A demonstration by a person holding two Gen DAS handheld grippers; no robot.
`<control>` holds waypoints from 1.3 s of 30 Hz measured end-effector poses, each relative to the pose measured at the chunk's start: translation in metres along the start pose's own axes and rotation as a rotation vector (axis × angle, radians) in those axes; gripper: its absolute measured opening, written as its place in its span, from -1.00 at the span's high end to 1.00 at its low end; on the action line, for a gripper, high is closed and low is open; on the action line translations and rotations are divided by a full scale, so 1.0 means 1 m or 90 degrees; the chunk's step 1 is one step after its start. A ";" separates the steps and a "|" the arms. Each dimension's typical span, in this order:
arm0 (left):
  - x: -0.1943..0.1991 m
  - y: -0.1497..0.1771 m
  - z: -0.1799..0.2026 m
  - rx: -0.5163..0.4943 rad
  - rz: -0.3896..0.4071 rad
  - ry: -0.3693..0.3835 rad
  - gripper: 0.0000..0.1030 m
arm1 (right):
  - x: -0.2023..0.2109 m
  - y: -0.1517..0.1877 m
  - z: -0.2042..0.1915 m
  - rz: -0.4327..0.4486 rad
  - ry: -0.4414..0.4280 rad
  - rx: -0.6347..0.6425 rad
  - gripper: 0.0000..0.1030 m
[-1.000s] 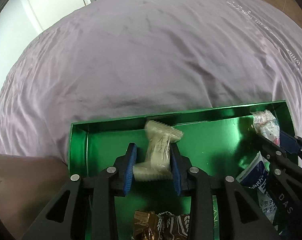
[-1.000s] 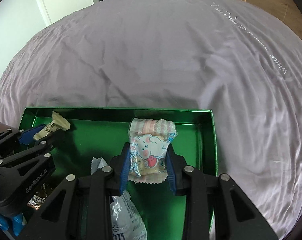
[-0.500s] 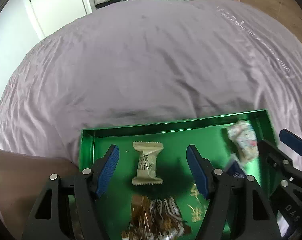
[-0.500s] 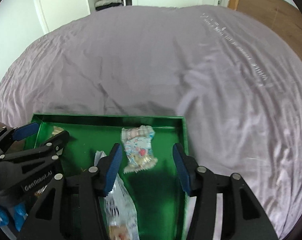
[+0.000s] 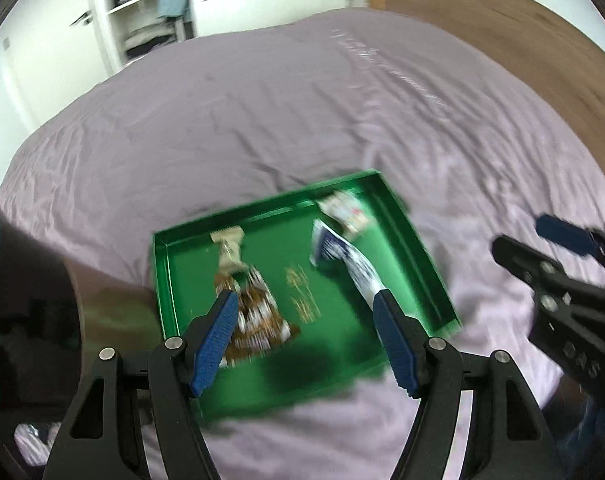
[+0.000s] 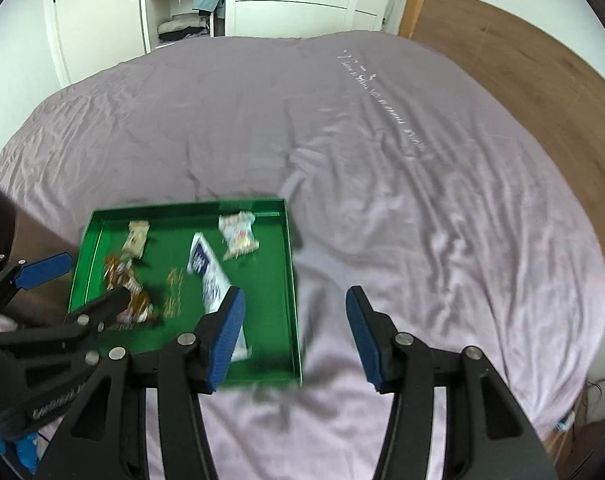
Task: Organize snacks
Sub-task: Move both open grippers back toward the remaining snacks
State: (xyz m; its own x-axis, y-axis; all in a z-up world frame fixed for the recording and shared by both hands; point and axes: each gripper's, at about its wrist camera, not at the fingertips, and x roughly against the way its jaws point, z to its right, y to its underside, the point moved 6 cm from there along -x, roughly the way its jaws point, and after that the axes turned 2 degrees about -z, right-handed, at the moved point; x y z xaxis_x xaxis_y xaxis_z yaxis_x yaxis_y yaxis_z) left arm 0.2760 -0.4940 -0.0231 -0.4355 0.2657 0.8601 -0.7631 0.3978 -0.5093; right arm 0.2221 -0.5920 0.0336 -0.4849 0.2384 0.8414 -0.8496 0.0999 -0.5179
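Little can be read. A line of pale script is seen on the purple bedspread (image 6: 382, 92), far beyond the right fingers (image 6: 226, 336); letters not legible. Gold characters are printed on the green tray (image 6: 288, 280) floor, ahead of the left fingers (image 5: 216, 336); blurred. White lettering on the left gripper (image 6: 46, 276) body is partly cut off, unreadable. Print on the blue-white packet (image 5: 342, 256) is smeared.
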 end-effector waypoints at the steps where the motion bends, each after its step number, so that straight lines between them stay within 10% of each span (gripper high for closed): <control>1: 0.013 0.008 0.004 -0.022 0.005 0.012 -0.24 | 0.010 0.006 -0.002 0.000 0.003 -0.002 0.06; 16: 0.159 0.119 -0.070 -0.235 0.065 0.021 -0.25 | 0.136 0.105 -0.094 -0.027 -0.027 0.024 0.06; 39: 0.181 0.239 -0.382 0.135 -0.008 -0.209 -0.24 | 0.156 0.126 -0.374 -0.060 -0.267 0.349 0.06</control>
State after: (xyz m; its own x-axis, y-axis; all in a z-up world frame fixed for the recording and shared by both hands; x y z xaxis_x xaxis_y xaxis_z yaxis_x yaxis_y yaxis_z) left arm 0.1973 -0.0153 -0.0005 -0.5296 -0.0466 0.8470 -0.8357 0.2002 -0.5115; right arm 0.1169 -0.1811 0.0414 -0.3495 -0.1510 0.9247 -0.8205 -0.4271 -0.3799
